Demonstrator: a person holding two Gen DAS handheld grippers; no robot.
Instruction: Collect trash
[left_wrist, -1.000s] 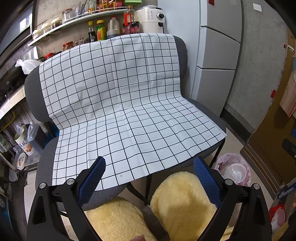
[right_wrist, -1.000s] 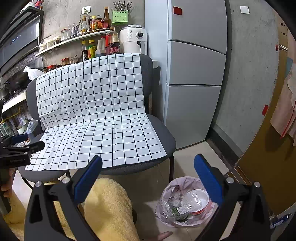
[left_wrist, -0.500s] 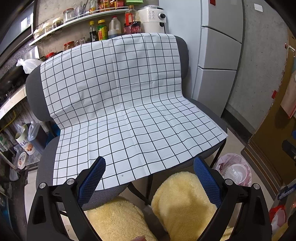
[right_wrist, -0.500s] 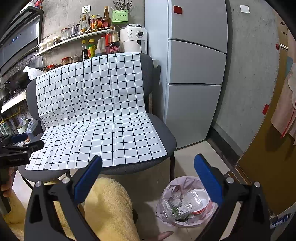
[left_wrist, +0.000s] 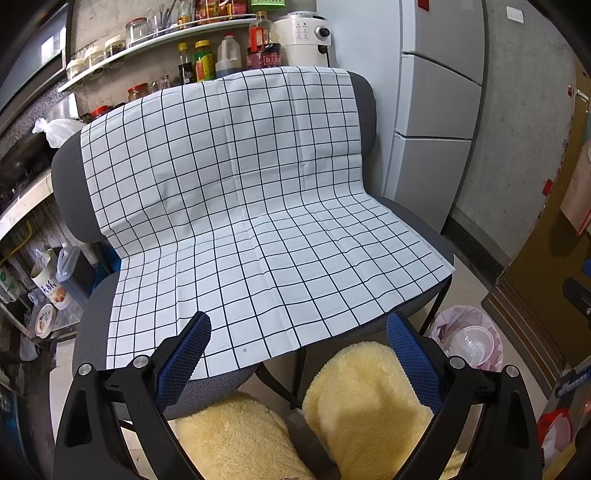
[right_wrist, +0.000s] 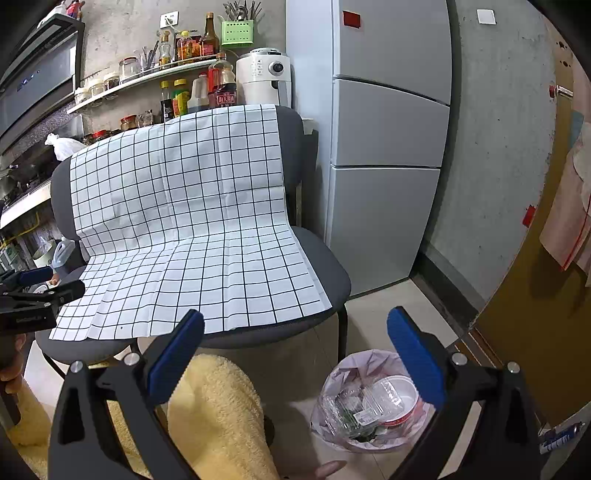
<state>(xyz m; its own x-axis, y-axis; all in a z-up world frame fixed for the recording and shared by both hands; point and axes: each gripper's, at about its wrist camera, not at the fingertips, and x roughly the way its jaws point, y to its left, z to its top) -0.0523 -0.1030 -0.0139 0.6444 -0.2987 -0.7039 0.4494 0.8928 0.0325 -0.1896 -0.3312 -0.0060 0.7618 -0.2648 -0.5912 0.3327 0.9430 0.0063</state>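
Note:
A trash bin (right_wrist: 369, 406) lined with a pale pink bag stands on the floor to the right of the chairs; it holds clear plastic containers and a white bowl with a red rim. The same trash bin (left_wrist: 467, 341) shows at the lower right of the left wrist view. My left gripper (left_wrist: 299, 332) is open, with nothing between its blue pads, over the front edge of the checked cloth (left_wrist: 240, 206). Also open and holding nothing, my right gripper (right_wrist: 295, 330) hangs above the floor, left of the bin. No loose trash shows on the cloth.
Two grey chairs (right_wrist: 325, 266) side by side carry the white grid cloth. A grey fridge (right_wrist: 388, 147) stands to the right, a shelf (right_wrist: 147, 74) of bottles and jars behind. The person's yellow fleece-covered legs (left_wrist: 362, 398) fill the foreground. Containers (left_wrist: 55, 280) sit on the floor at left.
The left gripper's view has shifted slightly, with the chairs sitting a little lower in frame. Both grippers stay open and nothing else has moved.

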